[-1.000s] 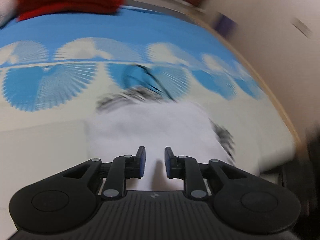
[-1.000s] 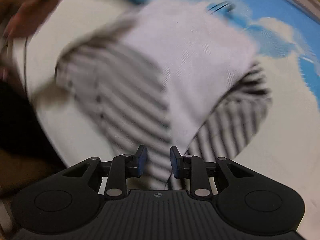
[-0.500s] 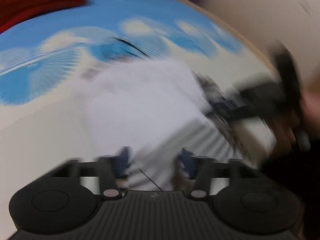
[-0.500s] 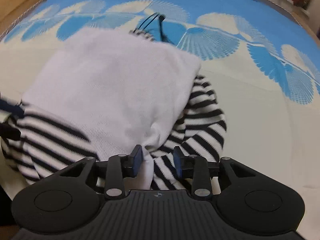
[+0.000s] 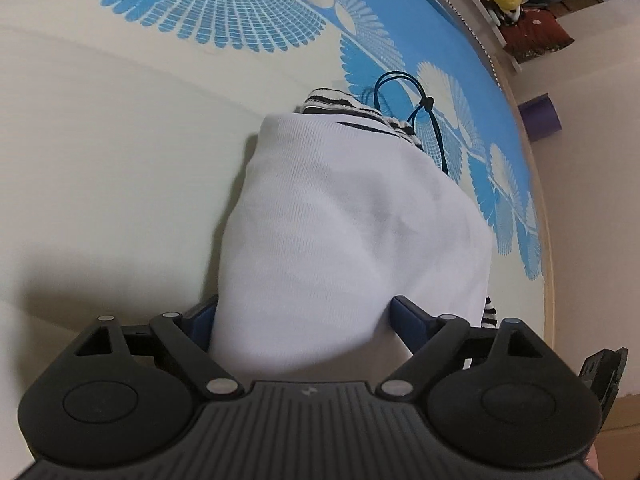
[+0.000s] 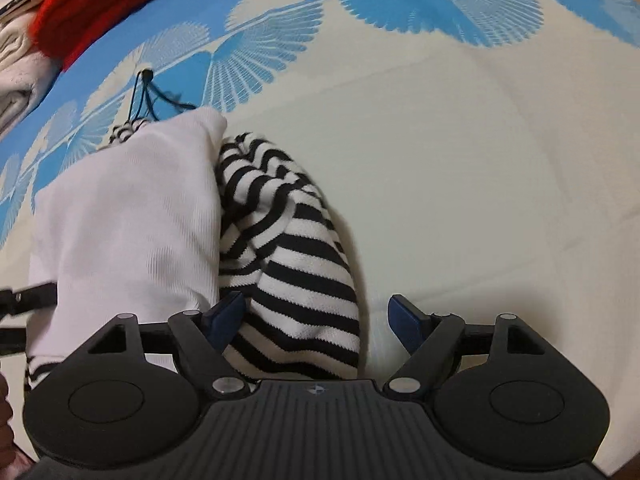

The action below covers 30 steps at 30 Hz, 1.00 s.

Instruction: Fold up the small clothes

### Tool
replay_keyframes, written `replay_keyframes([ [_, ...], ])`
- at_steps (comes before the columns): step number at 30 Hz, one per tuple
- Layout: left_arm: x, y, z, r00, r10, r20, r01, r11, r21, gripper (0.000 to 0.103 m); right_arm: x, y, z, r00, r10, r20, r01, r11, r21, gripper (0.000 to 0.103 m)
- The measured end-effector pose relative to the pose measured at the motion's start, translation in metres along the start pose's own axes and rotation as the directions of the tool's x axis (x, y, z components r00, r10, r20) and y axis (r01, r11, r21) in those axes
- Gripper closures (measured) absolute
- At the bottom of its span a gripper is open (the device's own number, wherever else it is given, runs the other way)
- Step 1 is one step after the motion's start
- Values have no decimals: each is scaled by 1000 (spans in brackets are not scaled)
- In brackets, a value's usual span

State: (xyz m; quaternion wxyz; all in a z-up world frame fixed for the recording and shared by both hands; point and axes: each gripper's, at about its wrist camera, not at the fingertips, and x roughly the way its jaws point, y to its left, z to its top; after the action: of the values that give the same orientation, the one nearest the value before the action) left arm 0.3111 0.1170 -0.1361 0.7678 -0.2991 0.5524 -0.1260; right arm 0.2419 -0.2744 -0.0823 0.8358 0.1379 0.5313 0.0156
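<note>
1. White knit top [image 5: 352, 232] lies folded on the bed [image 5: 100, 152], its near end reaching between the jaws of the left gripper [image 5: 308, 320].
2. Those jaws have just been opening and stand wide, not pinching the cloth.
3. Its striped sleeve [image 6: 304, 272] lies between the jaws of the right gripper [image 6: 316, 320], which have also just opened and are released.

Bright, even indoor light, sharp focus, soft shadows, and strong fisheye bending at the edges.
</note>
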Motion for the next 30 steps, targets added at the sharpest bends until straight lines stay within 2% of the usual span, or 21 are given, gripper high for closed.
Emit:
replay_keyframes([
  [1, 1, -1, 0, 1000, -2, 7, 2, 1000, 5, 14, 2, 2, 1, 1000, 2, 7, -2, 1000, -21, 28],
  [2, 1, -2, 0, 1000, -5, 16, 5, 1000, 8, 18, 2, 6, 2, 1000, 11, 25, -10, 999, -47, 49],
  [3, -1, -4, -1, 1000, -8, 25, 8, 1000, 8, 21, 1, 10, 3, 999, 28, 37, -25, 998, -64, 82],
  [4, 0, -5, 1, 999, -14, 33, 14, 1000, 2, 23, 1, 12, 6, 997, 58, 43, -55, 996, -70, 96],
  [5, -1, -7, 2, 999, -21, 40, 22, 1000, -3, 27, 0, 13, 10, 995, 86, 58, -82, 994, -67, 100],
  [7, 1, -13, 5, 998, -43, 54, 43, 999, -2, 31, -5, 18, 17, 988, 99, 120, -90, 993, -80, 100],
  [10, 7, -27, 8, 996, -64, 61, 63, 998, 21, 32, -15, 11, 33, 967, 88, 239, -89, 996, -6, 100],
  [11, 9, -33, 8, 997, -46, 61, 44, 998, 40, 31, -17, 9, 37, 960, 56, 275, -63, 998, 14, 100],
  [12, 8, -37, 8, 998, -16, 69, 12, 998, 62, 28, -18, 9, 40, 954, 13, 299, -20, 1000, 18, 94],
  [14, 3, -48, 8, 995, 44, 92, -54, 992, 115, 27, -21, 7, 44, 950, -42, 310, 34, 999, 29, 89],
  [16, -5, -61, 7, 991, 88, 105, -106, 978, 178, 27, -29, 5, 45, 942, -57, 330, 45, 998, 43, 84],
  [18, -14, -71, 4, 982, 131, 137, -161, 958, 236, 27, -45, 5, 42, 920, -77, 384, 64, 997, 48, 70],
  [19, -20, -76, 1, 975, 150, 167, -190, 945, 264, 27, -52, 6, 43, 910, -79, 408, 68, 997, 41, 67],
  [21, -29, -85, -2, 961, 160, 226, -227, 924, 308, 26, -69, 13, 37, 892, -61, 448, 75, 997, -14, 56],
  [22, -31, -90, -2, 955, 161, 249, -239, 916, 323, 25, -75, 19, 33, 889, -35, 456, 67, 996, -52, 55],
  [25, -44, -103, -9, 938, 159, 308, -270, 892, 363, 25, -80, 34, 24, 908, 72, 413, -1, 985, -170, 53],
  [27, -47, -112, -17, 937, 142, 319, -273, 869, 414, 25, -76, 47, 16, 924, 129, 360, -33, 965, -261, 53],
  [28, -48, -116, -22, 938, 135, 319, -274, 852, 446, 25, -73, 53, 11, 931, 148, 333, -43, 952, -303, 53],
  [30, -44, -127, -35, 940, 131, 315, -290, 796, 532, 26, -66, 63, 5, 948, 162, 275, -57, 933, -356, 53],
])
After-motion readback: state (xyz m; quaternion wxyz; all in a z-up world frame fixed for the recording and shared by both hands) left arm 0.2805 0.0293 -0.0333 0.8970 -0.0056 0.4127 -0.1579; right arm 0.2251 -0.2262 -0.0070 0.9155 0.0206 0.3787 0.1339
